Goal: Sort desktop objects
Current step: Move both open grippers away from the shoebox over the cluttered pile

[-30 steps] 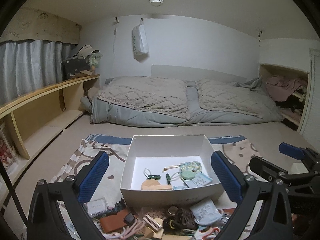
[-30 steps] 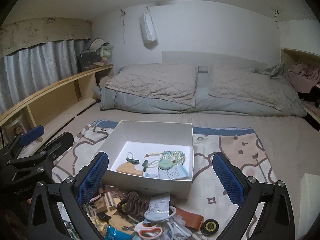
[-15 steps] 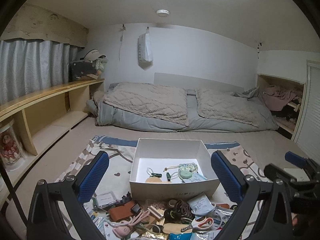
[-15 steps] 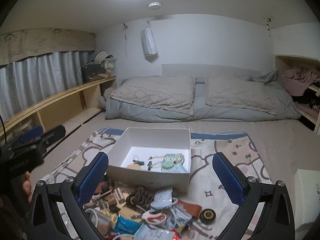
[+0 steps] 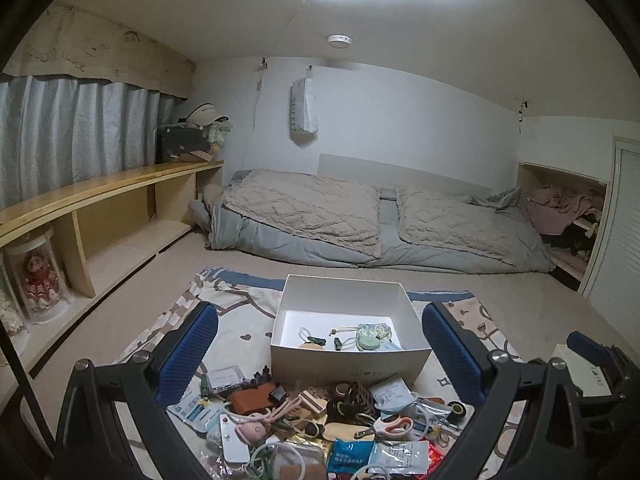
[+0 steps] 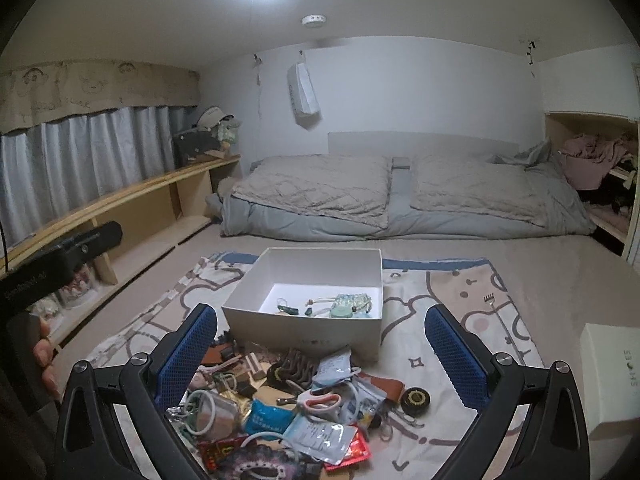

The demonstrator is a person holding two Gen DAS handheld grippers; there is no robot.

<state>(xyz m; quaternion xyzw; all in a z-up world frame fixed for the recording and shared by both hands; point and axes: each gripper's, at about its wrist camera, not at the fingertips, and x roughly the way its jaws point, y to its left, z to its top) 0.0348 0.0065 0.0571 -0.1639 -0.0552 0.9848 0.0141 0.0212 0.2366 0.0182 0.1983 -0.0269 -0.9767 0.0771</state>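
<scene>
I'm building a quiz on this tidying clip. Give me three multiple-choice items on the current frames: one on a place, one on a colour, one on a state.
1. Where is the pile of small objects relative to the white box?
A. inside it
B. in front of it, on the patterned mat
C. on the bed

2. What colour are the finger pads of the hand-held grippers?
A. blue
B. red
C. yellow

3. What is the state of the right hand-held gripper?
A. shut on the scissors
B. shut, empty
C. open, empty

Answers:
1 B, the heap lies on the mat at the box's near wall.
2 A, both views show blue textured pads.
3 C, its fingers stand wide apart with nothing between them.
</scene>
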